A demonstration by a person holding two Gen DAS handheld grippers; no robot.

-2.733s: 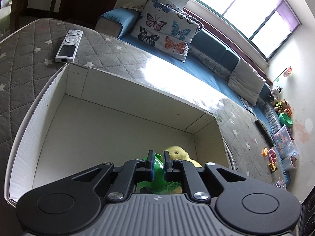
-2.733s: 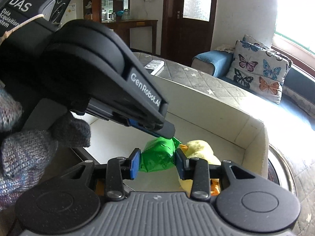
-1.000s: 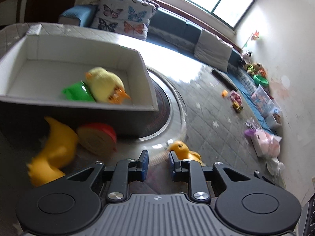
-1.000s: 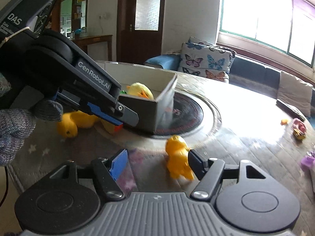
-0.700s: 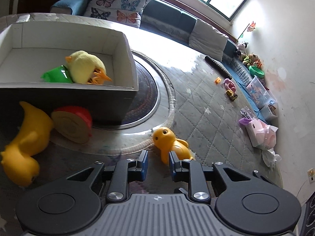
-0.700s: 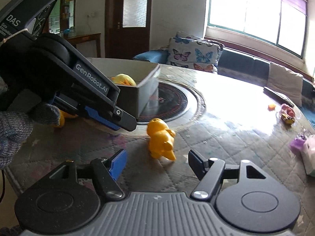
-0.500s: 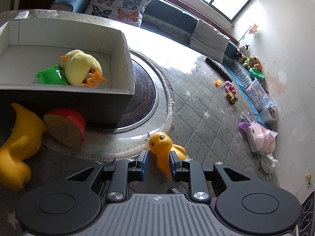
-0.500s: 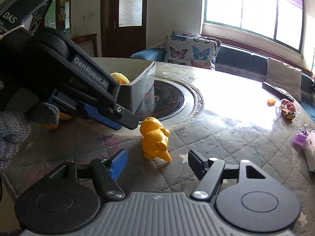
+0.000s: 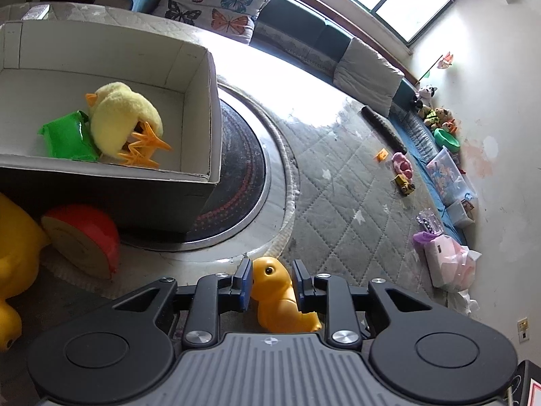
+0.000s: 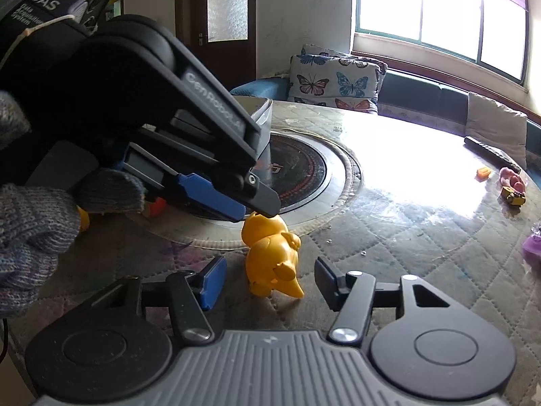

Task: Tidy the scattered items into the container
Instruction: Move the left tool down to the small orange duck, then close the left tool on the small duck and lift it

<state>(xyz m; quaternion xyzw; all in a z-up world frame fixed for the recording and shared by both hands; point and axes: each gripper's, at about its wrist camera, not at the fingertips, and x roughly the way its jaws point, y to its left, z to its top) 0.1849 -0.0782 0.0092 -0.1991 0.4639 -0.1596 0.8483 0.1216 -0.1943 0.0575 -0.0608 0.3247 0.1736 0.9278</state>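
The left gripper (image 9: 272, 279) has its fingers straddling the small orange duck (image 9: 280, 296) (contact unclear), which stands on the table (image 9: 338, 209) near its front edge; the right gripper (image 10: 268, 279) waits beside it, spread. The container (image 9: 209, 118) sits left of the duck.

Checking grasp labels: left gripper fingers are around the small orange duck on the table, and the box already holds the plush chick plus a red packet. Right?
One error: the packet in the box is green, not red, as the left wrist view shows. It lies beside the plush chick. The rest holds: the left gripper has its fingers either side of the small orange duck on the table.
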